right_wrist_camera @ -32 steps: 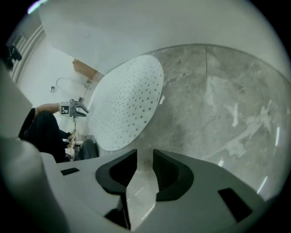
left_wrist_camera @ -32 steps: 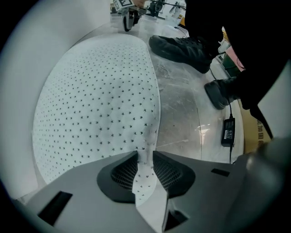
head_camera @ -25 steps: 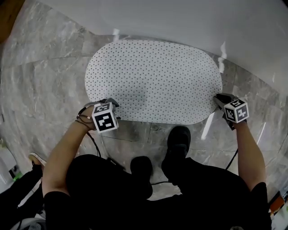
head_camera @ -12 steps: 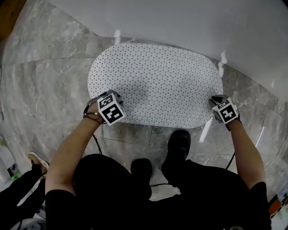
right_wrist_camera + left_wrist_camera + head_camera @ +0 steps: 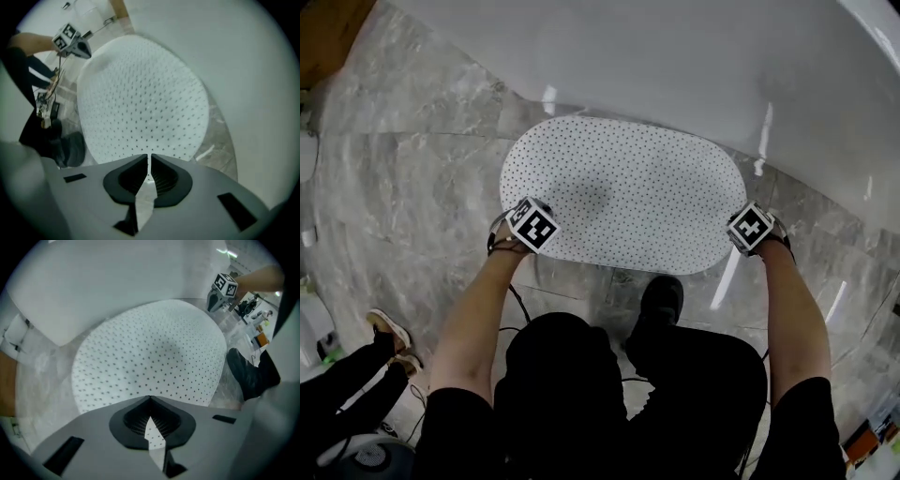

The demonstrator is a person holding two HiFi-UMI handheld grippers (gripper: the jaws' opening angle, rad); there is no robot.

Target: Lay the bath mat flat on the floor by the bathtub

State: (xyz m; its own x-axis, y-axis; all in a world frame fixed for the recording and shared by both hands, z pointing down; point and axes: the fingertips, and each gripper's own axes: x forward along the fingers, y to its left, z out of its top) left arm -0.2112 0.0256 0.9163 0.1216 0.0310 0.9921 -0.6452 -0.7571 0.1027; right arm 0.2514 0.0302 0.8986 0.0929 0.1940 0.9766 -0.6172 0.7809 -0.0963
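The left gripper (image 5: 150, 400) is clamped on the near rim of the bath mat (image 5: 623, 192) and the right gripper (image 5: 149, 158) nips the same rim; both jaws have just been closing. Ahead of them the mat lies flat, reaching to the bathtub (image 5: 675, 66). It looks thin, light and floppy, best pinched at its edge. A second ago the left jaws gaped at that rim

Your bath mat (image 5: 623, 202) lies on the floor (image 5: 412, 169), bathtub (image 5: 656, 66) just behind it. Your left gripper (image 5: 150, 400) is at its near-left edge, your right gripper (image 5: 149, 158) at its near-right, and your shoe (image 5: 661, 300) is before it.
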